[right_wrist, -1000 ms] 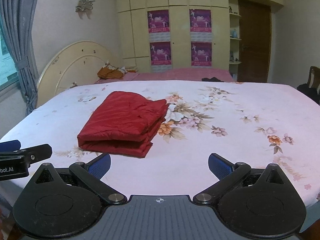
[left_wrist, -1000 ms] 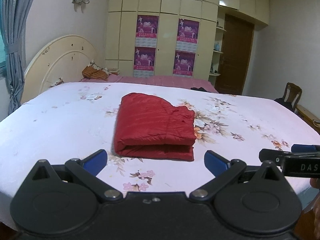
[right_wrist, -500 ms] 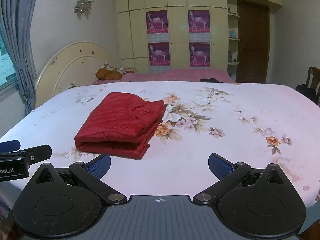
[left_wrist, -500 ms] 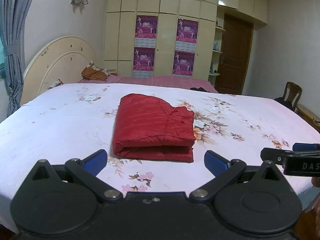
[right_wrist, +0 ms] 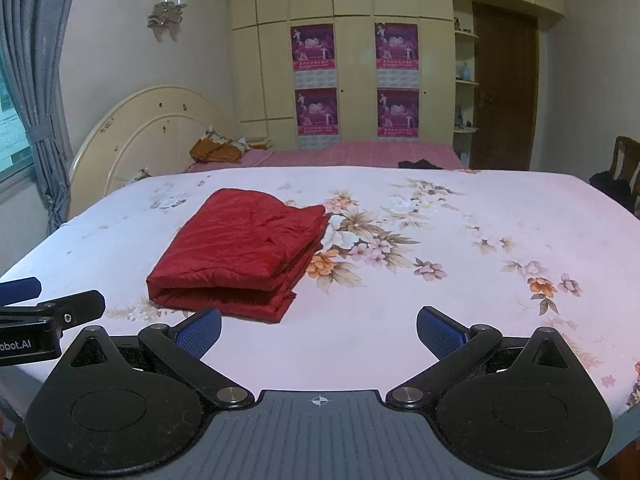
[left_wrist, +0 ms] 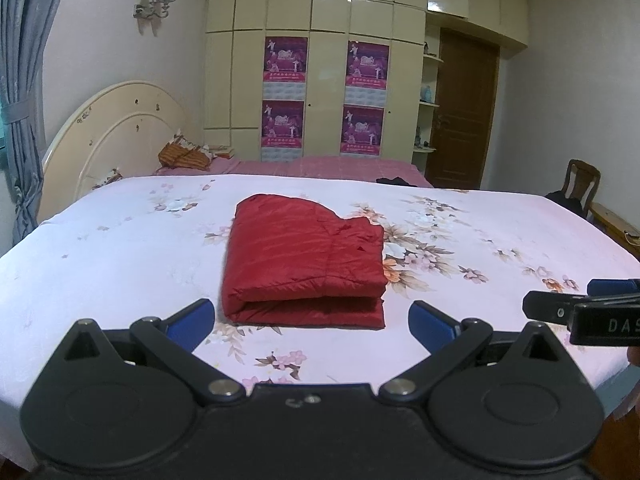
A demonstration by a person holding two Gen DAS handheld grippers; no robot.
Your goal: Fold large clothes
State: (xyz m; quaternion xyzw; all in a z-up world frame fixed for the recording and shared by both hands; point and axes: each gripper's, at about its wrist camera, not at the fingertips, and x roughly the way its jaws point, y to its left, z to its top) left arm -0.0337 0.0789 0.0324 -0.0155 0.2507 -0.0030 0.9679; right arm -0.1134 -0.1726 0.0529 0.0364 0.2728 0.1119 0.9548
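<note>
A red quilted garment (left_wrist: 304, 260) lies folded into a thick rectangle on the floral bed sheet (left_wrist: 120, 264); it also shows in the right wrist view (right_wrist: 244, 252), left of centre. My left gripper (left_wrist: 312, 326) is open and empty, held just short of the garment's near fold. My right gripper (right_wrist: 318, 330) is open and empty, to the right of the garment and clear of it. Each gripper's tip shows at the edge of the other's view.
A cream headboard (left_wrist: 112, 136) stands at the left. A second bed with a pink cover (left_wrist: 328, 166) and a wardrobe (left_wrist: 312, 80) lie behind. A wooden chair (left_wrist: 580, 184) with dark clothing stands at the right by the door.
Both grippers have drawn back and up slightly from the garment. The garment lies still and both grippers stay open.
</note>
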